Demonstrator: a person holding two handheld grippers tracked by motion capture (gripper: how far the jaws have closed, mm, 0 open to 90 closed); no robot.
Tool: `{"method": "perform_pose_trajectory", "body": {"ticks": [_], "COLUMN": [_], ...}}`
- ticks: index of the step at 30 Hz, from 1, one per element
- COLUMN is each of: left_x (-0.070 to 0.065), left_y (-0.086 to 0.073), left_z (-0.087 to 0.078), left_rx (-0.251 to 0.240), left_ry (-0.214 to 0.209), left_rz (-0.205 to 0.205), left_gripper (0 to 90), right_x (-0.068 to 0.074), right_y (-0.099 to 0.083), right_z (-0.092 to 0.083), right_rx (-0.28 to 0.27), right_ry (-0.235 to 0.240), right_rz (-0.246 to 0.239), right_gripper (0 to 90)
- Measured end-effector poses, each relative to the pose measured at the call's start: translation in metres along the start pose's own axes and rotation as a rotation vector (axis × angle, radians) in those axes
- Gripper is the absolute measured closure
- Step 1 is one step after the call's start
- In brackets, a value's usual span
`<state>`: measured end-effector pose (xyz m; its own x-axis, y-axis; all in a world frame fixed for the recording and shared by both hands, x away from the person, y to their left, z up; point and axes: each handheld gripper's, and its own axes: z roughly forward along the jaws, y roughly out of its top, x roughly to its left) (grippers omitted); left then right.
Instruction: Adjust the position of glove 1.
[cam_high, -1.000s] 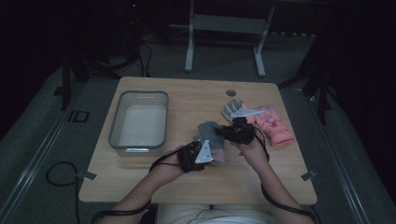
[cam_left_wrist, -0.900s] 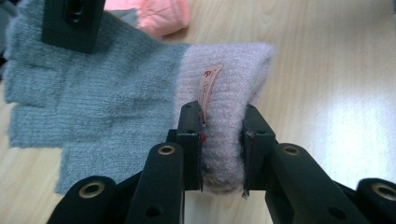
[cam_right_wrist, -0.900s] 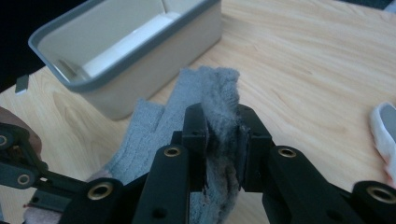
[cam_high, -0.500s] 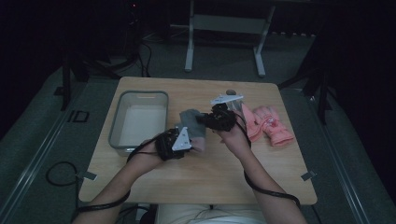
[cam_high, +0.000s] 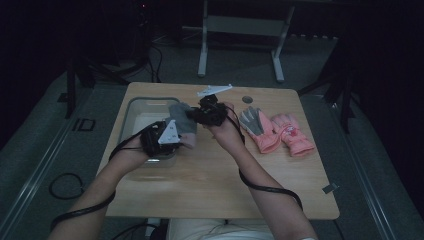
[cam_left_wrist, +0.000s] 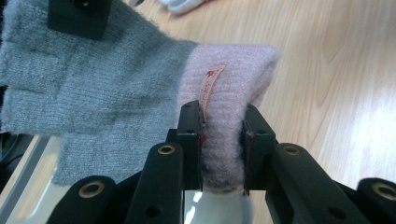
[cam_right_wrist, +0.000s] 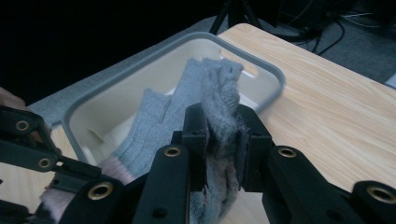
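Observation:
A grey knit glove (cam_high: 181, 120) with a pale pink cuff (cam_left_wrist: 229, 70) hangs between both grippers, above the right edge of a grey bin (cam_high: 150, 100). My left gripper (cam_left_wrist: 222, 140) is shut on the pink cuff, next to a small tag. My right gripper (cam_right_wrist: 222, 149) is shut on the grey finger end of the glove (cam_right_wrist: 205, 93). In the high view the left gripper (cam_high: 172, 135) sits near the bin's right rim and the right gripper (cam_high: 200, 114) just right of it. The bin (cam_right_wrist: 93, 98) lies directly beyond the glove in the right gripper view.
A pair of pink gloves (cam_high: 280, 132) with grey palms lies on the right half of the wooden table (cam_high: 210, 175). A small round hole (cam_high: 247, 99) sits near the table's far edge. Cables trail from both grippers along the forearms.
Both hands have carried the glove left and upward, from the middle of the table to the bin's right edge. Both grips on the glove stay the same.

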<state>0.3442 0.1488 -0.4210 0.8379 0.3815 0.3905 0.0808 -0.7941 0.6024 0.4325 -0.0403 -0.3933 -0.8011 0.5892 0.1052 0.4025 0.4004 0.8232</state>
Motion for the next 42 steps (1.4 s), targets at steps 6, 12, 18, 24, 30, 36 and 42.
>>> {"method": "perform_pose_trajectory", "body": {"ticks": [6,12,18,24,30,36,42], "left_x": [0.013,0.029,0.042,0.055,0.062,0.067,0.067], "left_y": [-0.025,-0.056,-0.078,-0.088,-0.091,-0.095,-0.093], "left_z": [-0.005,-0.004,0.008,0.025,0.045,0.058,0.063], "left_rx": [0.026,0.082,0.119,0.174,0.236,0.298,0.332], "left_ry": [0.007,-0.012,-0.047,-0.090,-0.145,-0.156,-0.175], "left_rz": [-0.015,-0.055,-0.104,-0.120,-0.141,-0.138,-0.145], "left_gripper": [73.2,73.1,73.0,73.0,72.9,72.7,68.2], "right_x": [0.011,0.020,0.018,0.011,0.006,-0.001,-0.009], "right_y": [0.013,0.019,0.015,0.010,0.002,-0.004,-0.004], "right_z": [0.025,0.063,0.096,0.121,0.142,0.143,0.124], "right_rx": [0.013,0.039,0.076,0.108,0.140,0.151,0.128], "right_ry": [0.016,0.043,0.048,0.049,0.029,0.002,0.020], "right_rz": [-0.008,0.006,0.035,0.058,0.085,0.101,0.090], "right_gripper": [76.4,76.4,76.4,76.2,74.6,64.3,55.6]}}
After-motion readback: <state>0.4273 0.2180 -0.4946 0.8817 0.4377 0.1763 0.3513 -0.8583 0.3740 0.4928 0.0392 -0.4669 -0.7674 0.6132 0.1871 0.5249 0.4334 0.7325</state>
